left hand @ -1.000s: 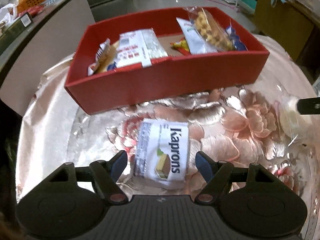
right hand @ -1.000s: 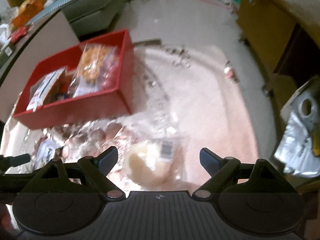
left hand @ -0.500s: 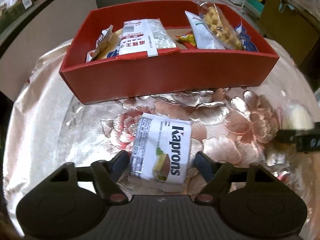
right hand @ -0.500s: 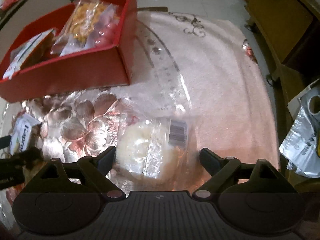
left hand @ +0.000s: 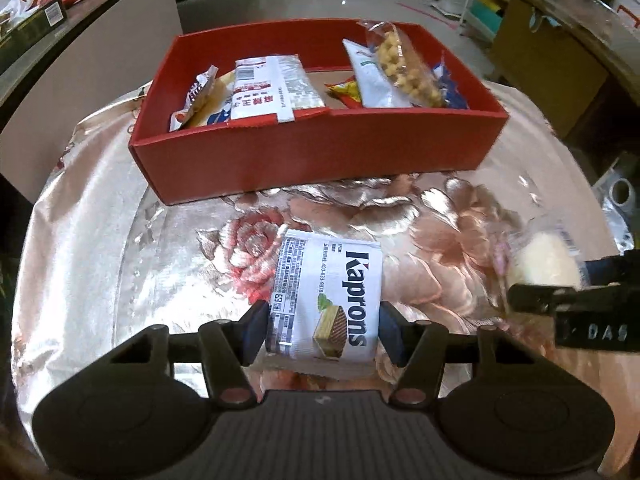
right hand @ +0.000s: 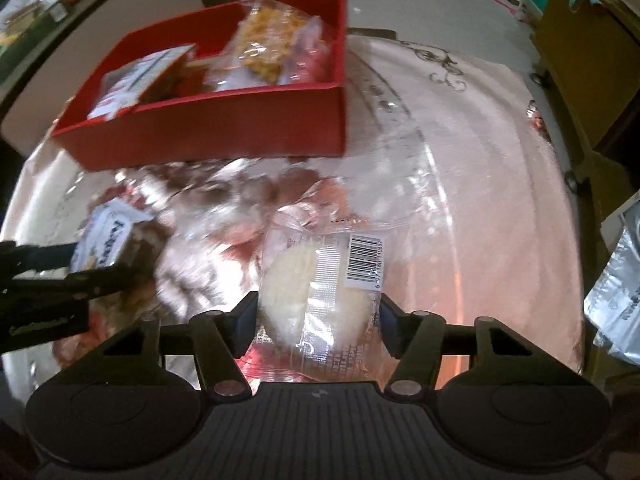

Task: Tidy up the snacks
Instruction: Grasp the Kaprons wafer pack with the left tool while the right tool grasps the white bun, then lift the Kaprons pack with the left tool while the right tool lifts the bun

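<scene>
A white Kaprons wafer packet (left hand: 328, 296) lies on the flowered cloth, and my left gripper (left hand: 323, 330) is closing on it, both pads pressing its sides. In the right wrist view a clear-wrapped pale bun (right hand: 316, 300) sits between the pads of my right gripper (right hand: 318, 322), whose jaws are closing and touch the wrapper on both sides. The red box (left hand: 320, 156) stands behind with several snack packs inside. The bun (left hand: 540, 260) and the right gripper's fingers (left hand: 560, 294) show at the right of the left wrist view; the wafer packet (right hand: 106, 242) shows at the left of the right wrist view.
A shiny pink embroidered tablecloth (left hand: 80, 240) covers the round table. A silver foil bag (right hand: 616, 308) hangs off the table's right edge. A counter with packages (left hand: 36, 20) runs along the far left; wooden furniture (left hand: 560, 64) stands at the far right.
Both grippers have closed from wide open onto their packs: the left onto the wafer packet, the right onto the wrapped bun. The right gripper also moved forward over the bun.
</scene>
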The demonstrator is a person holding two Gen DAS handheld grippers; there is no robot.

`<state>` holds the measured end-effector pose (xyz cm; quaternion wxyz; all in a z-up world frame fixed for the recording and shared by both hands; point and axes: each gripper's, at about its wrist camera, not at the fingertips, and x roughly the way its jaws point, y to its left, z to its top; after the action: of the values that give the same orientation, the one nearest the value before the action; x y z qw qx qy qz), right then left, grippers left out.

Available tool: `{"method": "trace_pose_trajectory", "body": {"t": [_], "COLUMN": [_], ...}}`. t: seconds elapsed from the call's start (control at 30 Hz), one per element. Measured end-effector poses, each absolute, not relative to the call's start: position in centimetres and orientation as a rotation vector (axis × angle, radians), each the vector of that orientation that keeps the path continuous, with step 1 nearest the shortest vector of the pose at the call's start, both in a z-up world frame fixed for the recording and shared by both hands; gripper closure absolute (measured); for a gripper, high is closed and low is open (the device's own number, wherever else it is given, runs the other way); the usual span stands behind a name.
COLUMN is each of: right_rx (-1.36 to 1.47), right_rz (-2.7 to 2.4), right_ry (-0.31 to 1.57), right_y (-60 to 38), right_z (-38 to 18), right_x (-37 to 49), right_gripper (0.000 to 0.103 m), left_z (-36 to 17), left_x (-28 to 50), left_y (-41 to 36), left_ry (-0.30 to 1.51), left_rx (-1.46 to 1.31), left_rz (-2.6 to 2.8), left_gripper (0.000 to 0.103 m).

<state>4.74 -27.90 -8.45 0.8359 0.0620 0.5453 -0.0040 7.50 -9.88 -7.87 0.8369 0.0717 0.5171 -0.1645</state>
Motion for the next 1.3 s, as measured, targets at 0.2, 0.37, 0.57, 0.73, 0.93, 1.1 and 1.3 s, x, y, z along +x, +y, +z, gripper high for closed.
{"method": "trace_pose_trajectory", "body": {"t": [0.2,0.37,0.57,0.73,0.93,1.1,1.3], "right_rx": [0.114,0.100,0.104,0.098,0.095,0.095,0.110], "right_rz": [0.014,0.023,0.036,0.032,0.041,0.052,0.066], "right_ry": [1.154,1.155,1.111,1.089,1.045,0.992,0.923], "right_y": [-26.3,-25.5,-25.1,-24.9,-24.3,-23.8,-23.5], "right_z": [-8.2,-8.2,-7.0,-6.4,-5.3,-3.8,-1.8], "right_x": [2.7,1.8,1.3,0.8,-0.2,-1.1,-2.0], "right_gripper": [0.036,0.036,0.036,0.035,0.035,0.035,0.036], "left_z": [-8.0,-8.0,-6.8,-6.0,-4.5,-3.1,-1.6], "left_x": [5.8,4.9,4.6,4.3,3.9,3.3,2.6], "left_y": [-10.3,-10.7,-10.6,-10.4,-9.9,-9.5,-9.0], "left_ry": [1.105,1.098,1.057,1.025,0.981,0.939,0.877], "left_rx": [0.190,0.218,0.211,0.219,0.199,0.182,0.170], "left_rz": [-0.382,-0.404,-0.407,-0.406,-0.404,-0.407,-0.399], "left_gripper": [0.052,0.051,0.051,0.051,0.051,0.052,0.054]}}
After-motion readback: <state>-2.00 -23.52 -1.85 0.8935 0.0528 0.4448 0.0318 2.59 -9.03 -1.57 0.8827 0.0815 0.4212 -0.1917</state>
